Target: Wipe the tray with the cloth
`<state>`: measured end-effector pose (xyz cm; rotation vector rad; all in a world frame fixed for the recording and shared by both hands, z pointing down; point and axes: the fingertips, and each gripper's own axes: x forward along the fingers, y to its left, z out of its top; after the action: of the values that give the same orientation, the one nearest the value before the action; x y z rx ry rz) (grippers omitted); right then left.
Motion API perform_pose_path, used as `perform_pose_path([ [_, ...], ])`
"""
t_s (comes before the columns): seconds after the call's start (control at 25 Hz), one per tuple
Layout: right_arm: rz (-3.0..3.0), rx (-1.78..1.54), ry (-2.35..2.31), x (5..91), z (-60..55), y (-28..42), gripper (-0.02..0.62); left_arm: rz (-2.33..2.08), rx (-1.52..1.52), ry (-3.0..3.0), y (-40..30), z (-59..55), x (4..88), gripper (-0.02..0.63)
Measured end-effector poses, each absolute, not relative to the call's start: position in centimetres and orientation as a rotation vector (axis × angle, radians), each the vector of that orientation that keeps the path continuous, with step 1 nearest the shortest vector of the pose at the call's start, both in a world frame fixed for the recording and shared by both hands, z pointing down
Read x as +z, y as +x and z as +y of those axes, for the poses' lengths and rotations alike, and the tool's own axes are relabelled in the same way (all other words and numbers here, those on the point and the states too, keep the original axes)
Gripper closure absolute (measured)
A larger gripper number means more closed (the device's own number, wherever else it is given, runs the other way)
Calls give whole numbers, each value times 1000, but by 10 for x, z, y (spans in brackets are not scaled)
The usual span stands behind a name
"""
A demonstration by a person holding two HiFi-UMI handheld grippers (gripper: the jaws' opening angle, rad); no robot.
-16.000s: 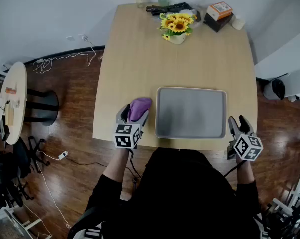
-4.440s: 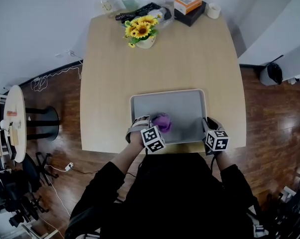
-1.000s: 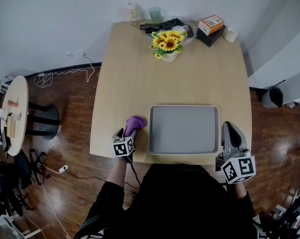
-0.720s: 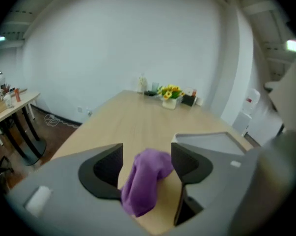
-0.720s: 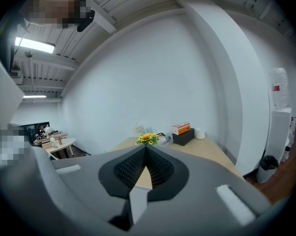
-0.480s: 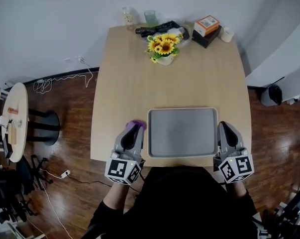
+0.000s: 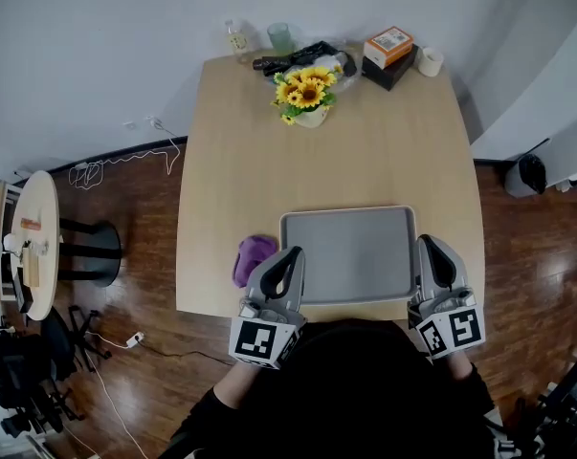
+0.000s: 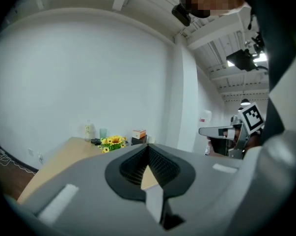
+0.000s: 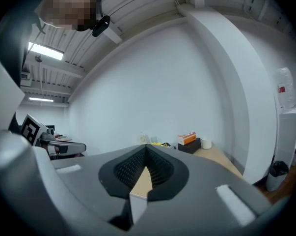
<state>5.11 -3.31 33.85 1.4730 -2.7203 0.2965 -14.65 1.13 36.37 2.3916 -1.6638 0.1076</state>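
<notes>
The grey tray lies bare near the table's front edge. The purple cloth sits crumpled on the wood just left of the tray, free of both grippers. My left gripper is shut and holds nothing, its tips over the tray's front left corner, to the right of the cloth. My right gripper is shut and holds nothing, just off the tray's right edge. In the left gripper view the jaws meet with nothing between them. The same holds in the right gripper view.
At the wooden table's far end stand a sunflower vase, a bottle, a glass, a black object, an orange box on a black one and a white cup. A round side table stands left.
My left gripper let go of the cloth, shut, and drew back and right to the tray's front left corner. The cloth stays on the table. My right gripper barely moved.
</notes>
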Motion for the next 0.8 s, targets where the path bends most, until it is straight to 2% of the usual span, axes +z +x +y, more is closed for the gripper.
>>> perform_pose_path([
  [0.8,-2728,326,1452,348,-37,57,595,-1628,157,2374,-135,8,379,606],
])
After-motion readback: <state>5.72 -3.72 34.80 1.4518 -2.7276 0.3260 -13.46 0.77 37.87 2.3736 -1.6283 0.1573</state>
